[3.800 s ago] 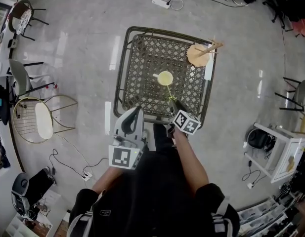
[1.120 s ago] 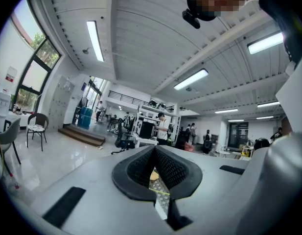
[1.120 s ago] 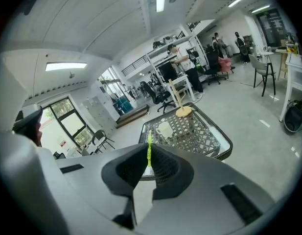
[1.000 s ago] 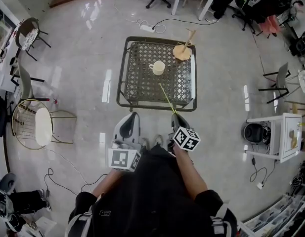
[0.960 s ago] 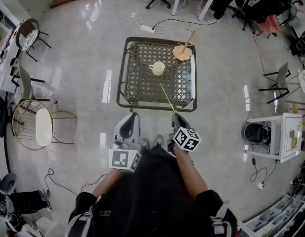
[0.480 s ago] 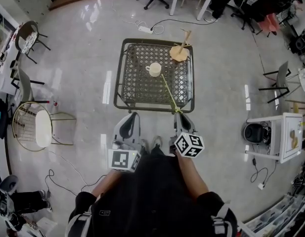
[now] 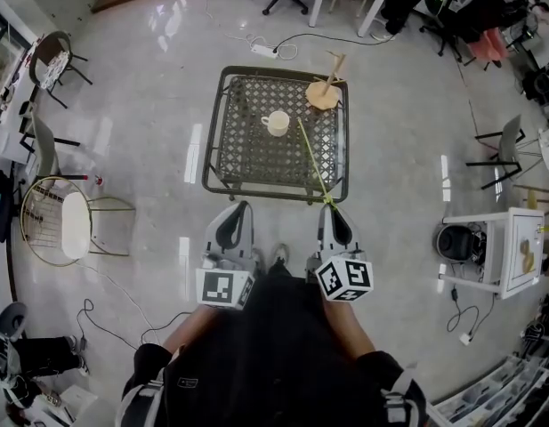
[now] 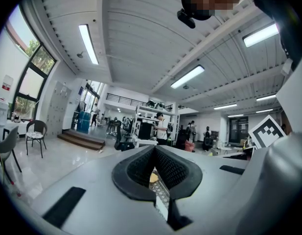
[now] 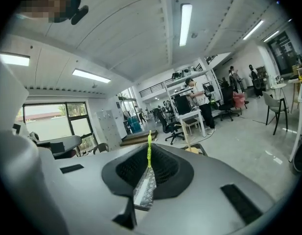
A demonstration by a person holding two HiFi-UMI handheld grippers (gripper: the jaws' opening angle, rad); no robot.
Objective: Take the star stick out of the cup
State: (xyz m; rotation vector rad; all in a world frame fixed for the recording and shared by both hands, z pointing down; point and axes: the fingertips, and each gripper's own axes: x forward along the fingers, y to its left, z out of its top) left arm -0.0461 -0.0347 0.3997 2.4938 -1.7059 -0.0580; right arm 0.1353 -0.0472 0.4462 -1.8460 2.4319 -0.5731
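Looks along the right gripper (image 9: 149,168), black pads pressed together on the star stick (image 9: 149,146). Holds that thin yellow-green stick upright, its tip poking above the jaw tips. Beyond, takes in a glossy pale floor (image 9: 248,146), a white desk (image 9: 192,115) with a person (image 9: 196,98) standing behind it, black office chairs (image 9: 173,126) close by, a wooden stand (image 9: 191,150) just past the gripper body, and long ceiling lights (image 9: 185,23) overhead
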